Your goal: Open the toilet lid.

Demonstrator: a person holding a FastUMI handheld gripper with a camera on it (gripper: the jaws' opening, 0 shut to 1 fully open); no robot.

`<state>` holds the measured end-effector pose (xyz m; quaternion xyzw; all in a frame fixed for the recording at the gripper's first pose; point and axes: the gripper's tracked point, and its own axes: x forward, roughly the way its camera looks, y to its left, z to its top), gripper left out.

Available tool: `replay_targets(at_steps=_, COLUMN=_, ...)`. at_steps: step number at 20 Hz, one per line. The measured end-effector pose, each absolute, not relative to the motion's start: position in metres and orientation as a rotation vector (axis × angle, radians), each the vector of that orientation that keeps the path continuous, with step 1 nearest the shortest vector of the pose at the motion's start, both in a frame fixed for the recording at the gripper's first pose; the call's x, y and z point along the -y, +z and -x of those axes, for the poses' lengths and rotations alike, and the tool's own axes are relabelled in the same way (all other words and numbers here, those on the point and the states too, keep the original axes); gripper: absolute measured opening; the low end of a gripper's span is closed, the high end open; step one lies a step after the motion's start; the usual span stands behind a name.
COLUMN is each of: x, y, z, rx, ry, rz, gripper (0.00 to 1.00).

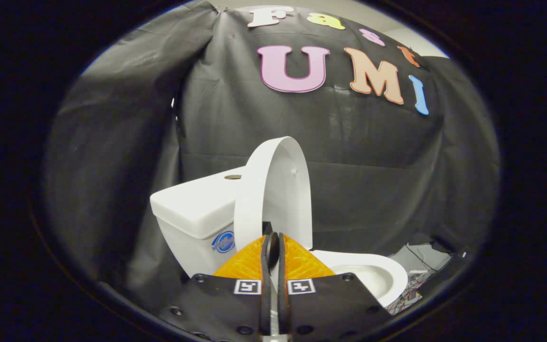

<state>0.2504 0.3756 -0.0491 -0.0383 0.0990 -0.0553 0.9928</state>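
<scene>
The floor [425,266] carries the toilet [197,223]; loose cables [409,292] lie on it beside the bowl [373,275].

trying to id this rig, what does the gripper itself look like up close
The gripper has two flat dark plates with round screw holes, each bearing a small square black-and-white marker. Ridged orange wedge pieces sit ahead of the plates. Its two thin fingers run side by side, closed together.

The raised lid [278,190] stands just beyond the closed fingers [273,247], tank [197,209] left, bowl [373,273] right.
</scene>
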Motion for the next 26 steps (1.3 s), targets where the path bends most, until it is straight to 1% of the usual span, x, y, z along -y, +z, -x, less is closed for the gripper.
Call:
replay_targets(at_steps=3, x=-0.381, y=-0.050, z=-0.252, rx=-0.198, ry=-0.085, rz=0.085, gripper=0.11)
replay_targets(at_steps=4, x=-0.383, y=-0.051, z=-0.252, rx=-0.209, ry=-0.056, rz=0.089, gripper=0.12)
replay_targets(at_steps=5, x=-0.403, y=-0.052, z=-0.252, rx=-0.213, ry=0.043, rz=0.043, gripper=0.25)
replay_targets(at_steps=6, x=-0.411, y=-0.056, z=-0.247, rx=-0.223, ry=0.081, rz=0.024, gripper=0.37)
replay_targets(at_steps=10, x=-0.405, y=-0.053, z=-0.227, rx=-0.194, ry=0.099, rz=0.088, gripper=0.87)
replay_targets(at_steps=13, x=-0.392, y=-0.047, z=-0.211, rx=-0.156, ry=0.101, rz=0.096, gripper=1.00)
replay_targets(at_steps=19, x=-0.368, y=-0.015, z=-0.180, rx=-0.068, ry=0.088, rz=0.077, gripper=0.99)
replay_targets(at_steps=26, x=-0.338, y=0.009, z=-0.152, rx=-0.016, ry=0.068, rz=0.036, gripper=0.99)
